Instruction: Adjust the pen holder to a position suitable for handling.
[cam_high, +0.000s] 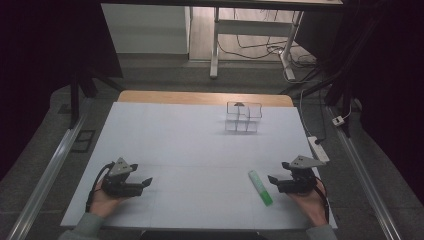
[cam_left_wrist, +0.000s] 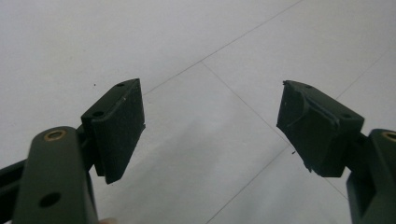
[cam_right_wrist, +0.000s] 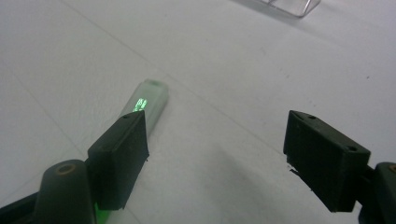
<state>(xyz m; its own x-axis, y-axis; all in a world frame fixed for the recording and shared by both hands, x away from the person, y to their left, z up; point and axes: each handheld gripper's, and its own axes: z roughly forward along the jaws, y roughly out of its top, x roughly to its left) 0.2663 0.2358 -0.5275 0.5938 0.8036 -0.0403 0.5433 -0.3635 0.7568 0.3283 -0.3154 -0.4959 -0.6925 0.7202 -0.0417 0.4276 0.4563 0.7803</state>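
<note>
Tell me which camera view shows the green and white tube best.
The high view: the green and white tube lies whole on the white table, beside the right gripper. In the right gripper view one finger hides part of the tube.

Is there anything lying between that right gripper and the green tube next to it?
Nothing visible does. The right gripper, jaws open, sits just beside the green tube, with bare white table between them. The clear organizer stands far off at the back.
</note>
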